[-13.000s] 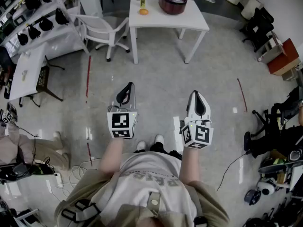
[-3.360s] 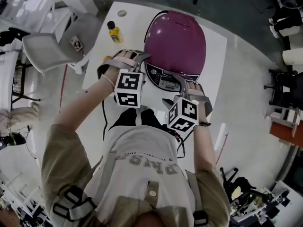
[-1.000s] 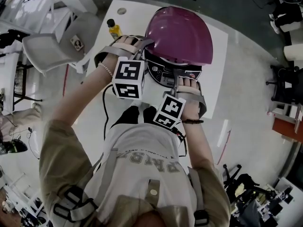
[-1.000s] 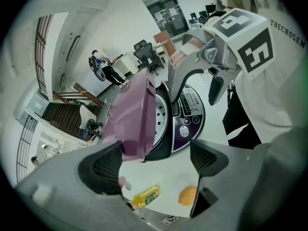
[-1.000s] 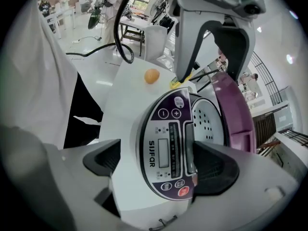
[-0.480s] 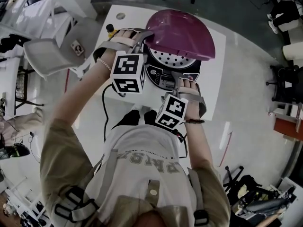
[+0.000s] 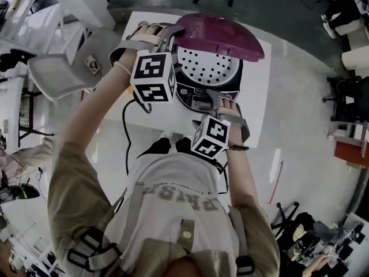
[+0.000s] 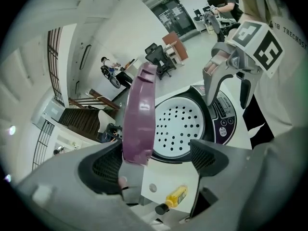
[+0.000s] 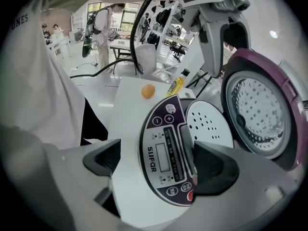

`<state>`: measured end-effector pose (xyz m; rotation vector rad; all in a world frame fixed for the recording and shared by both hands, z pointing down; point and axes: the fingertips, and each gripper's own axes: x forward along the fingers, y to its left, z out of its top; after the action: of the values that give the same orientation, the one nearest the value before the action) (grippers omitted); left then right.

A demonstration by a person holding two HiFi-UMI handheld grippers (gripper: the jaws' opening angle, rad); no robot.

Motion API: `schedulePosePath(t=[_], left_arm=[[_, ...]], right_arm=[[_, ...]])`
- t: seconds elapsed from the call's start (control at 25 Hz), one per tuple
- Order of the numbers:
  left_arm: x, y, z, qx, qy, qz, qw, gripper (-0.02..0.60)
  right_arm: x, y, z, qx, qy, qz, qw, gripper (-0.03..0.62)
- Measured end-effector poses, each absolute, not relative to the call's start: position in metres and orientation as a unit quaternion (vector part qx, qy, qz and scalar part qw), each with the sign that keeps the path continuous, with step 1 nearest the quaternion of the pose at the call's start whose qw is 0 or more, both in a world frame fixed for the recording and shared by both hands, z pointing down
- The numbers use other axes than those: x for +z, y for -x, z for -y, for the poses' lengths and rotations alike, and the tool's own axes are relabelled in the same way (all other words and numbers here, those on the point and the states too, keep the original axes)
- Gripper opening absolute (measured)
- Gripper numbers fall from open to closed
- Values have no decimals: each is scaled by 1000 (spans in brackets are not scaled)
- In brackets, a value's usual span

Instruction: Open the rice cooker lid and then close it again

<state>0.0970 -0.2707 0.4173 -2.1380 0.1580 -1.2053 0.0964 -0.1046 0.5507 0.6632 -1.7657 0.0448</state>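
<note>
The rice cooker (image 7: 209,81) stands on a white table (image 7: 257,100) with its lid (image 7: 222,34) raised. The left gripper (image 8: 154,163) has its jaws spread with the lid's rim between them. The right gripper (image 9: 159,166) has its jaws spread over the control panel (image 9: 166,159). A chair (image 7: 66,65) stands beside the table on the pale, glossy floor (image 7: 300,154).

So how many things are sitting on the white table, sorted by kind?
Rice cooker: 1
Yellow bottle: 1
Small orange round thing: 1
Total: 3
</note>
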Motion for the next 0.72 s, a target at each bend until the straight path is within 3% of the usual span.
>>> schedulePosePath(t=[0.72], left_arm=[[392,-114,315,-454,823,-74,334,454]], right_arm=[[547,-99,103,28,-264,766,585,448]])
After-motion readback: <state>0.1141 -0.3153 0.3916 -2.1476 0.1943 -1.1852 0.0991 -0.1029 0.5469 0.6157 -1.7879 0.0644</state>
